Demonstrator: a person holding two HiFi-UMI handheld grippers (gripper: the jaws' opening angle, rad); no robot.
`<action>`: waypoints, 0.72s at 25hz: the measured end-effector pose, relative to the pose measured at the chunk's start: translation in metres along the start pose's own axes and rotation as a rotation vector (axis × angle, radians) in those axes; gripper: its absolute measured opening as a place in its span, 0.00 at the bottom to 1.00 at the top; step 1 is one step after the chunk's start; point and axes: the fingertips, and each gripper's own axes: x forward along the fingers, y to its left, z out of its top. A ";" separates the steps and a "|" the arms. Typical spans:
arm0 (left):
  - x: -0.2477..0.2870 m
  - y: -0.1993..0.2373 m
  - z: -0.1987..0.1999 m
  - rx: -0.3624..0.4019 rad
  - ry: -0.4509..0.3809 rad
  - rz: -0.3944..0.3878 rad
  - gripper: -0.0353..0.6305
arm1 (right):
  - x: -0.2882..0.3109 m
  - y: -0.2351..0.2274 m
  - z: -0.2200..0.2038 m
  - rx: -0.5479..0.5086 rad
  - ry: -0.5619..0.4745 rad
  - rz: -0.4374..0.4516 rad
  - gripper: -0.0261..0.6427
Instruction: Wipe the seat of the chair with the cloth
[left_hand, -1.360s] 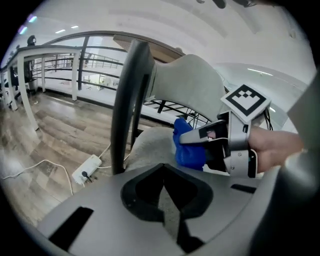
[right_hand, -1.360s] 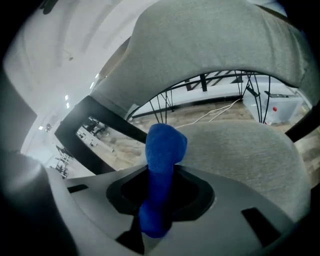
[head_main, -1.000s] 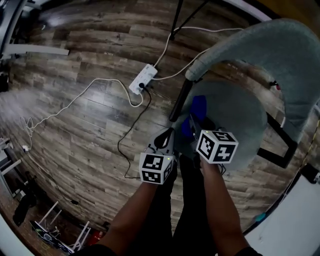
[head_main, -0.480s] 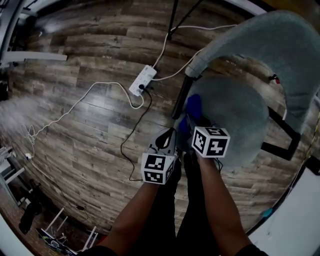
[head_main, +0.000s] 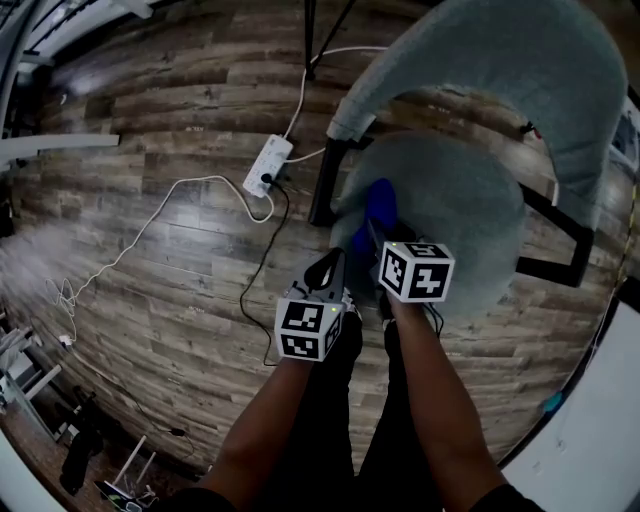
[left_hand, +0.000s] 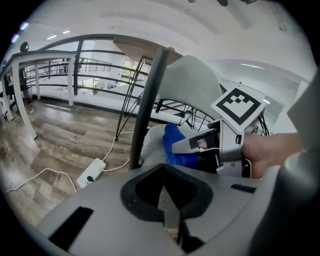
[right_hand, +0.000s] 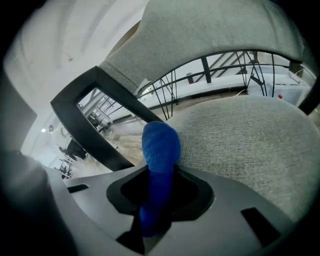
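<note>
**Blue cloth at seat edge, clamped in right gripper**

Head view: the round seat (head_main: 455, 210) is grey woven fabric. A curved, padded backrest (head_main: 520, 60) of the same fabric sits on a black frame (head_main: 325, 185). The right gripper (head_main: 378, 238) holds a fuzzy blue cloth (head_main: 380, 203) at the seat's edge, next to the frame post. The left gripper (head_main: 328, 275) is just beside it, off the seat, over the floor (head_main: 150, 110). Floor = grey-brown wood-look planks w/ a white power strip (head_main: 267, 165) and loose cables on it.

Left gripper view: jaws are pressed flat together w/ nothing btwn them. The cloth and right gripper show ahead, by the seat edge. Dark railings (left_hand: 60, 65) and a bright white hall lie behind.

Right gripper view: jaws are clamped on the cloth, which stands up as a rounded terry roll against the coarse-weave seat. The backrest arches overhead.
</note>
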 end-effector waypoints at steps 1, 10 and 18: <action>0.001 -0.003 0.001 0.005 0.001 -0.001 0.06 | -0.002 -0.003 -0.001 0.004 -0.003 -0.003 0.20; 0.023 -0.051 -0.013 0.001 0.047 -0.038 0.06 | -0.029 -0.047 -0.006 0.001 0.005 -0.018 0.20; 0.029 -0.092 -0.021 0.009 0.068 -0.049 0.06 | -0.053 -0.082 -0.007 0.020 -0.008 -0.056 0.20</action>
